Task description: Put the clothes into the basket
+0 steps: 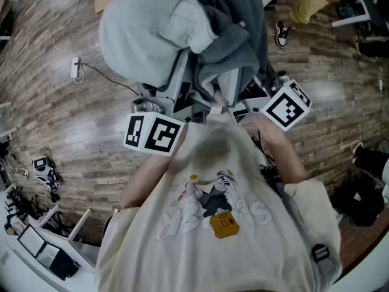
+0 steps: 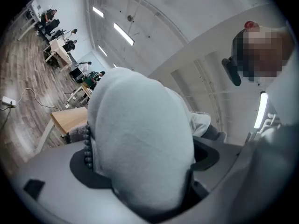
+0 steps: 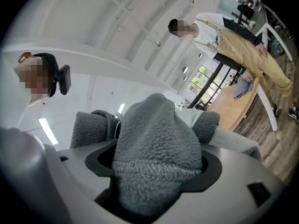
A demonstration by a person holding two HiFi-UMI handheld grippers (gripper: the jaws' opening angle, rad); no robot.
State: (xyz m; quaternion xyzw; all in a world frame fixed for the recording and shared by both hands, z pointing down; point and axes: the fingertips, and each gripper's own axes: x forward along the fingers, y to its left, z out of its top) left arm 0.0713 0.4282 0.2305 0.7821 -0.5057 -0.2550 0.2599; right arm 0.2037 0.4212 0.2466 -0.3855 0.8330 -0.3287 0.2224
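I hold a bundle of clothes up in front of the person's chest. A pale blue-grey garment bulges on the left, and it fills the space between my left gripper's jaws in the left gripper view, where the same pale garment is clamped. A dark grey fleece garment hangs on the right; my right gripper is shut on that fleece. In the head view only the marker cubes show, the left cube and the right cube; the jaws are hidden under the cloth. No basket is in view.
Below is a wood-plank floor with a white cable and power strip. A person in yellow trousers stands at the right, a shoe near the bundle. A wooden table and gear lie left.
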